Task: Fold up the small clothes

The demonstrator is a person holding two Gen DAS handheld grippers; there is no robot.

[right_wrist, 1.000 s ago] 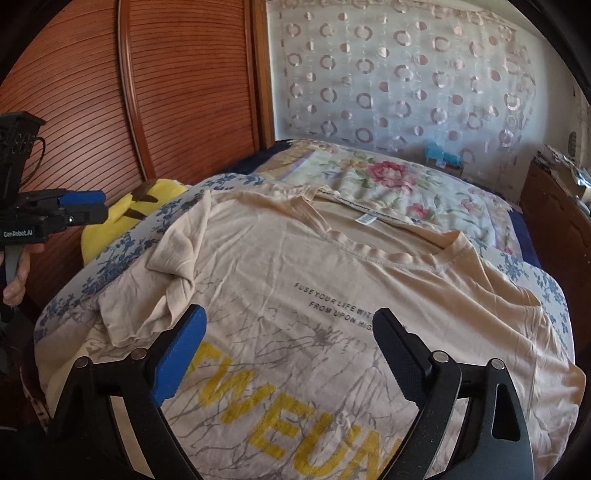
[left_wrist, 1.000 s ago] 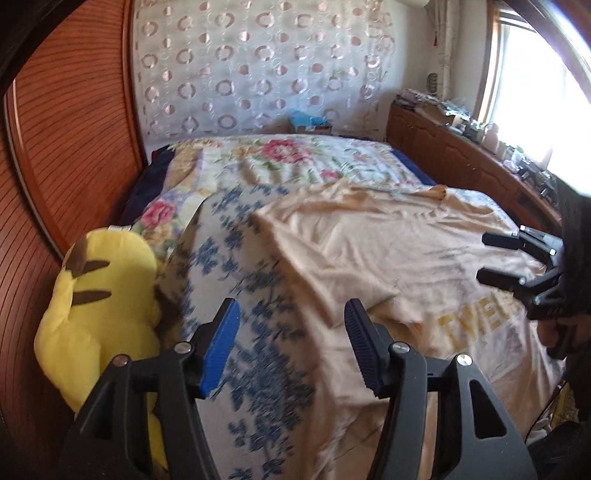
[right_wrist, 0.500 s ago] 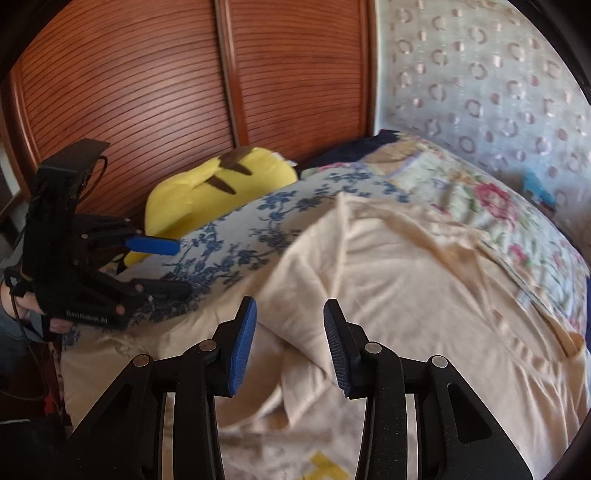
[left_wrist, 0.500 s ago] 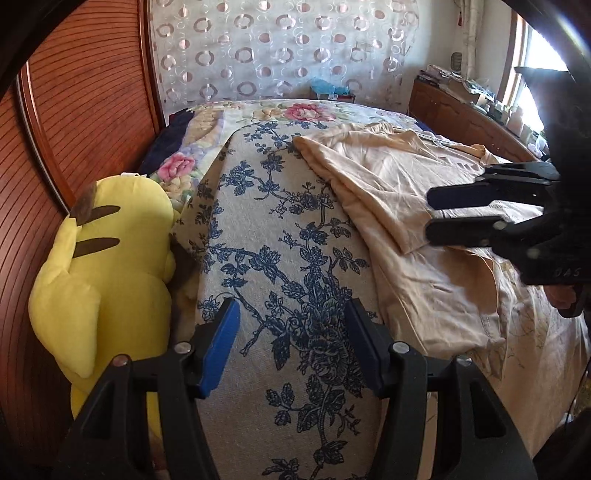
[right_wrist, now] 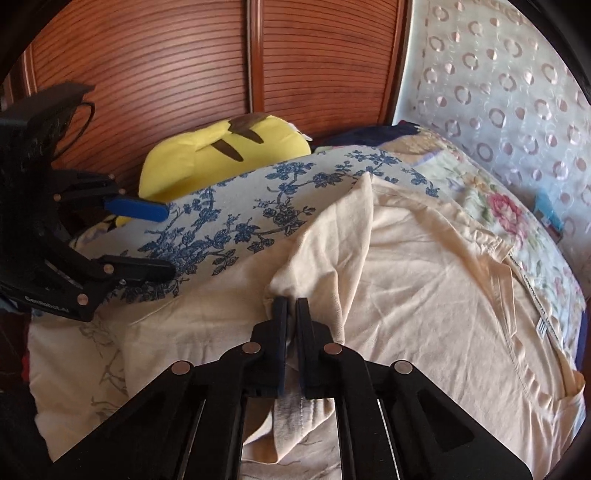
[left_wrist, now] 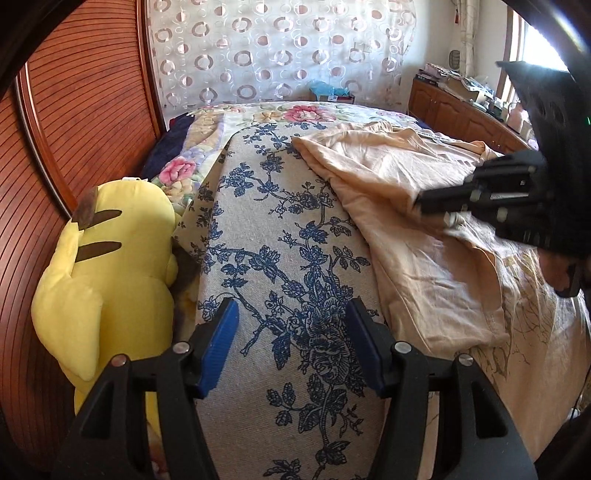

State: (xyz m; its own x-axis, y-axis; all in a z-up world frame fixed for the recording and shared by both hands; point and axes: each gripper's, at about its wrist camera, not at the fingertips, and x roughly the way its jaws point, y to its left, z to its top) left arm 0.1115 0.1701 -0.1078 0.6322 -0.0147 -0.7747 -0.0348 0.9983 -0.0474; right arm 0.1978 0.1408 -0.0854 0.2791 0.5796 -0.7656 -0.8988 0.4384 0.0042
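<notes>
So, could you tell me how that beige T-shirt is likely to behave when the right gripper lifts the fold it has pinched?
The beige T-shirt will probably be floppy: it already lies in soft folds and wrinkles. The right gripper, shut on a bunched fold, will likely raise only that part, the rest trailing. It looks thin, so probably light, and may drag across the blue floral cover.

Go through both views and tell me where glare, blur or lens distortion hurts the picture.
Left wrist view: the window at top right is blown out white; the right hand-held gripper is smeared at its tip; fisheye bows the wooden headboard. Right wrist view: evenly lit, the beige T-shirt sharp; dark vignette fills the corners.
</notes>
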